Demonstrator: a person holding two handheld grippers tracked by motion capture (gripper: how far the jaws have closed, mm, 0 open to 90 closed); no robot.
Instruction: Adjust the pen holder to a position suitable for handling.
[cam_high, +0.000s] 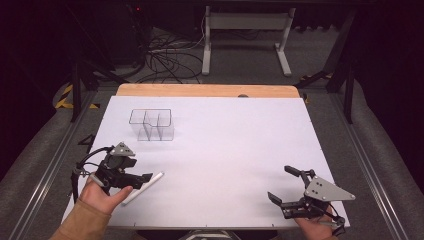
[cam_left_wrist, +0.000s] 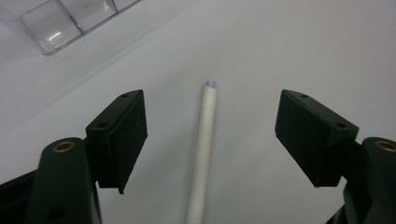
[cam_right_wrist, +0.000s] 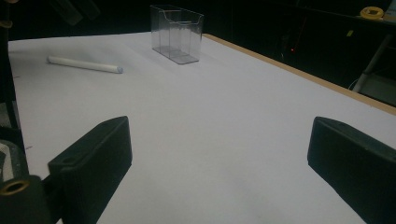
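White cylindrical stick, marker-like, with a pale blue tip (cam_left_wrist: 203, 154) lies flat on the white table (cam_high: 225, 150), near the front left corner, angled with the tip pointing away toward the table middle. In the high view the same white stick (cam_high: 144, 188) sits just beside the person's left hand (cam_high: 102, 192), partly under the left claw (cam_high: 137, 179). Left gripper view looks straight down on it: stick runs up the middle between the two black jaws, jaws wide apart, pads clear of the stick on both sides, nothing gripped. Whether the claw rests on the table or hovers, cannot tell.

Clear plastic organiser box with inner dividers (cam_high: 152, 124) stands upright further back on the left half of the table, well apart from the stick. Its corner shows at top left of the left gripper view (cam_left_wrist: 65, 23), and it shows in the right gripper view (cam_right_wrist: 177, 32) behind the stick (cam_right_wrist: 85, 65).

Right claw (cam_high: 285, 185) is at the front right of the table, held by the right hand (cam_high: 312, 225), jaws spread wide, holding nothing, well apart from stick and box. Grey three-cornered plate on top of it.

Wooden table edge (cam_high: 207, 90) shows along the far side. Beyond it, grey floor with black cables (cam_high: 165, 60) and a white frame stand (cam_high: 247, 37).
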